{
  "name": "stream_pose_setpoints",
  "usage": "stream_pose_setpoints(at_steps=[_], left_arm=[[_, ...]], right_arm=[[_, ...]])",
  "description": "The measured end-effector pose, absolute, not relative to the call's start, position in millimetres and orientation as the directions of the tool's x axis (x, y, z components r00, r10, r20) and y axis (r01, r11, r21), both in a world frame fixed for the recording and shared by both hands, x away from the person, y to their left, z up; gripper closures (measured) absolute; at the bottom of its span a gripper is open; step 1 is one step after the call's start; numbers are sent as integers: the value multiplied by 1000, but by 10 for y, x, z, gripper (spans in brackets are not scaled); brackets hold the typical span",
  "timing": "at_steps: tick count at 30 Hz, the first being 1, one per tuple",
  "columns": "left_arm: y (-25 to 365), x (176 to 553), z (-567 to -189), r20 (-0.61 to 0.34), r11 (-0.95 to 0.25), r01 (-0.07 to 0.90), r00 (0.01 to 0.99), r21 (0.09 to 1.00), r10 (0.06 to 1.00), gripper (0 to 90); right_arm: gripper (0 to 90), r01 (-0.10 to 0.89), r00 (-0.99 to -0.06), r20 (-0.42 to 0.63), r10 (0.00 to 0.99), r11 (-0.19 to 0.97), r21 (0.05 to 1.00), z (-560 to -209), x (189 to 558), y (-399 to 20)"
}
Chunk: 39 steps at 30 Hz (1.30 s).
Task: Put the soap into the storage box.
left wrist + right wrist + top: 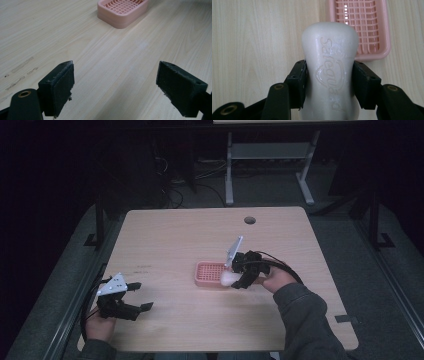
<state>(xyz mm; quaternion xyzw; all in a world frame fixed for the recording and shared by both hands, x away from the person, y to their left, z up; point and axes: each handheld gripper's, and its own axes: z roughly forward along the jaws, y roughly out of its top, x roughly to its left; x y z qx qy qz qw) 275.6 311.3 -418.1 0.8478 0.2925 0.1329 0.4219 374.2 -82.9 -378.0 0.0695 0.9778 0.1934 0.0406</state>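
From the high view, the pink soap dish (209, 273) sits near the middle of the wooden counter (175, 235); the right gripper (239, 279) hangs at the dish's right end, clenched on a white soap bar (228, 279); the left gripper (142, 296) rests well to the dish's left, fingers spread and holding nothing. In the left gripper view, both fingers (58, 87) stand wide apart over bare counter, the dish (122, 12) far ahead. In the right gripper view, the fingers (298, 82) pinch the embossed bar (329, 67) at its waist, just short of the dish (364, 27).
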Motion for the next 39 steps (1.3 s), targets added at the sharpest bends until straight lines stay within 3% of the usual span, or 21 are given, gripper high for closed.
stream_pose_setpoints(at_steps=[39], left_arm=[[3107,2762,-4184,-27,-469,384,795,795,606,148]], right_arm=[[485,74,-995,-26,91,921,382,-3839,4138,-351]])
